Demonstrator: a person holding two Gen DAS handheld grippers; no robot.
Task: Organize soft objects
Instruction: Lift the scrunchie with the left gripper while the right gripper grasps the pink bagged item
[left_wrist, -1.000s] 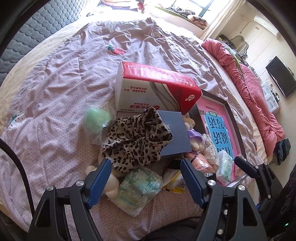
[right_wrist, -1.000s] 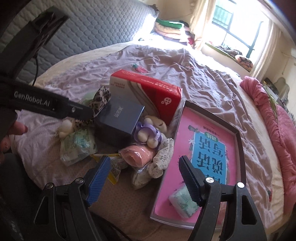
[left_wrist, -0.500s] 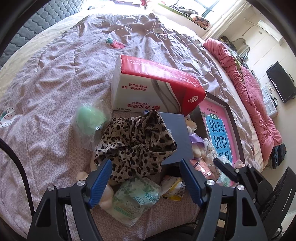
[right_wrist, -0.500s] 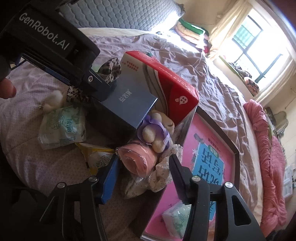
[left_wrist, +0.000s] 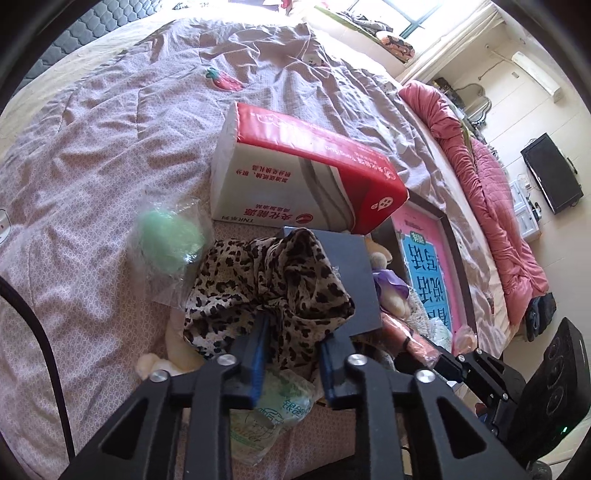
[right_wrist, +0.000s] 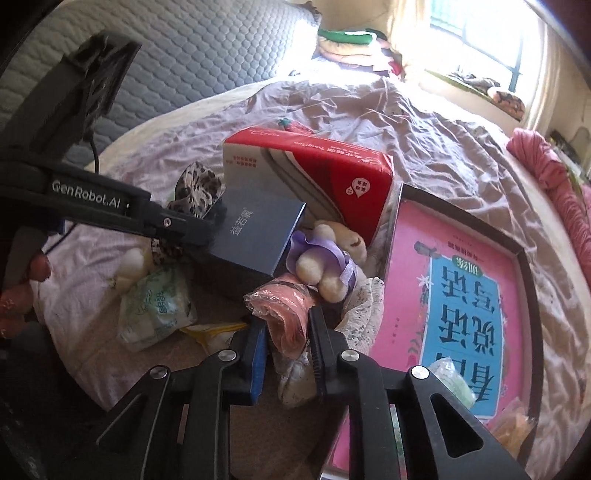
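Observation:
A pile of soft things lies on the bed. My left gripper (left_wrist: 293, 332) is shut on a leopard-print cloth (left_wrist: 273, 280) draped over a dark blue box (left_wrist: 351, 273). My right gripper (right_wrist: 286, 332) is shut on a pink roll in clear wrap (right_wrist: 284, 314). A small plush toy in a purple dress (right_wrist: 325, 258) lies beside the roll. A green ball in a bag (left_wrist: 170, 240) and a green-printed tissue pack (right_wrist: 155, 306) lie close by. The left gripper shows in the right wrist view at the blue box (right_wrist: 258, 229).
A red and white tissue box (left_wrist: 295, 177) stands behind the pile. A pink-lined tray (right_wrist: 461, 288) with a dark rim lies to the right, holding a small green pack (right_wrist: 450, 380). A pink quilt (left_wrist: 491, 192) runs along the bed's right side.
Both grippers have closed: the left on the leopard cloth, the right on the pink roll. Both moved forward into the pile.

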